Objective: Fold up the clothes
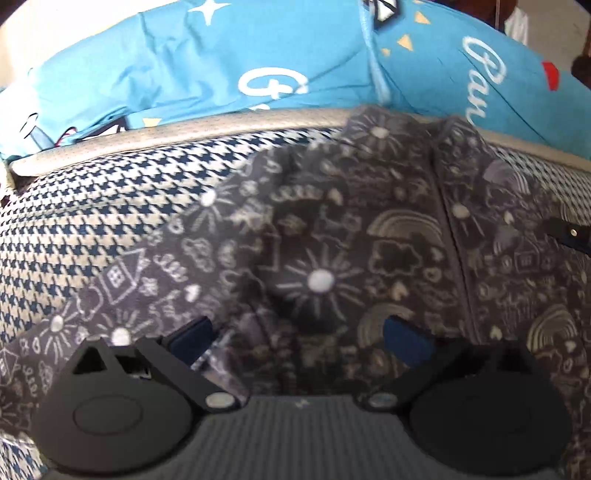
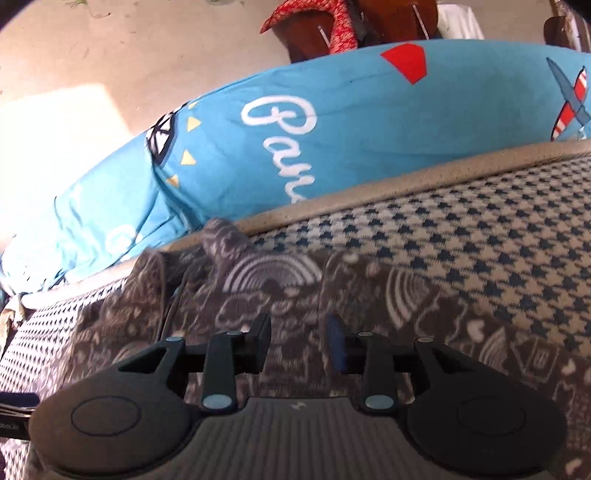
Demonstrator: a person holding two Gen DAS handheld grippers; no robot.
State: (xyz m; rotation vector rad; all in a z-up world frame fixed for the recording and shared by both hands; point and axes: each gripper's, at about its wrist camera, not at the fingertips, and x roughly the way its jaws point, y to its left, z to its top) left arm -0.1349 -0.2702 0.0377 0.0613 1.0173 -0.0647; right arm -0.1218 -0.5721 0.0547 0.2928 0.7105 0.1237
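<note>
A dark grey garment [image 1: 325, 258] printed with white suns, rainbows and houses lies rumpled on a blue-and-cream houndstooth surface [image 1: 110, 206]. Its button placket [image 1: 454, 229] runs down the right of the left wrist view. My left gripper [image 1: 299, 341] hovers just over the cloth, its jaws wide apart and open. In the right wrist view the same garment [image 2: 280, 291] spreads under my right gripper [image 2: 297, 343], which is open with a narrower gap and nothing pinched. A bunched fold [image 2: 221, 236] rises at the far edge.
A beige piped edge [image 1: 184, 127] borders the houndstooth surface at the far side. Behind it lies blue bedding [image 2: 332, 122] with white lettering and red shapes. Beyond are a pale floor [image 2: 92, 55] and dark wooden furniture [image 2: 314, 33].
</note>
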